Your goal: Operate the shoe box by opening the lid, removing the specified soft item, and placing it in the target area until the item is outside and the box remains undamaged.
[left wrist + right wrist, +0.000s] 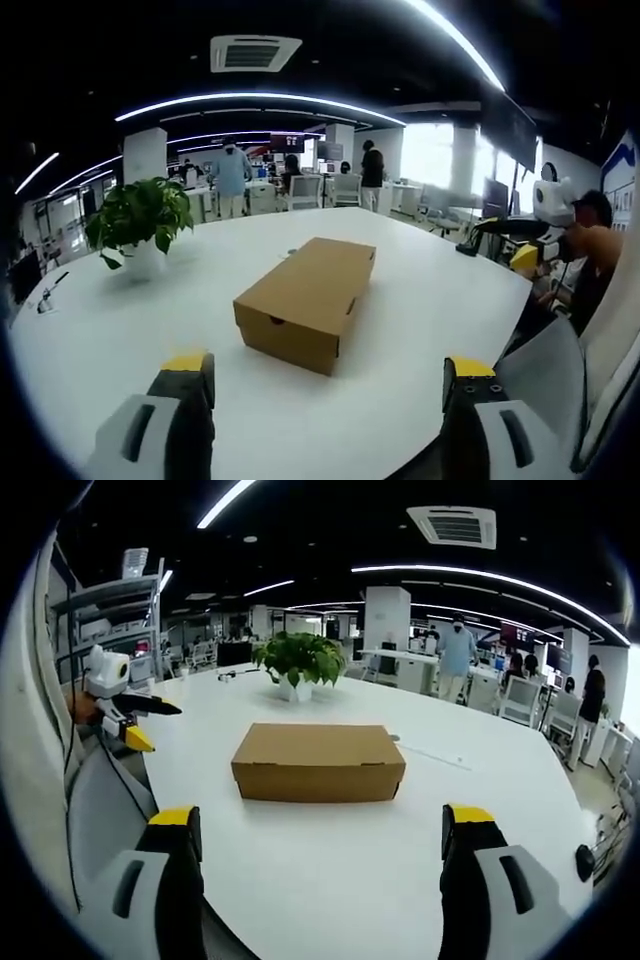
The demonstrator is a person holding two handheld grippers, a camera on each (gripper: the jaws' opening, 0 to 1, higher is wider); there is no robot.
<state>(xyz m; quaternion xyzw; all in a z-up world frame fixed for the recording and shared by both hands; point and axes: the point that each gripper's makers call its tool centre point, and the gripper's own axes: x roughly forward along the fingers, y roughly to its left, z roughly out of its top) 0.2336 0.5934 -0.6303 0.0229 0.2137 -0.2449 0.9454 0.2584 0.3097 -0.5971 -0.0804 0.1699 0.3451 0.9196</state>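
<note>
- Shoe box (305,303): plain brown cardboard, rectangular, crisp edges, matte surface, lid closed. You can read no brand, label or writing on it in either view.
- It sits flat on the white table (420,320), near the middle; in the left gripper view it lies at about 12 o'clock from your jaws, one corner turned toward you.
- In the right gripper view the shoe box (318,762) shows its long side, straight ahead at 12 o'clock.
- Your left gripper (328,385) holds nothing; its grey jaws with yellow tips stand wide apart, well short of the box.
- Your right gripper (322,835) is likewise spread wide and empty, near the table edge.
- The other gripper, white with a yellow tip, shows at 3 o'clock in the left gripper view and at 9 o'clock in the right gripper view.
- A leafy green potted plant (140,222) in a white pot stands on the table beyond the box, at about 10 o'clock.
- The table is smooth and glossy with a curved edge.
- People stand in the office behind.
</note>
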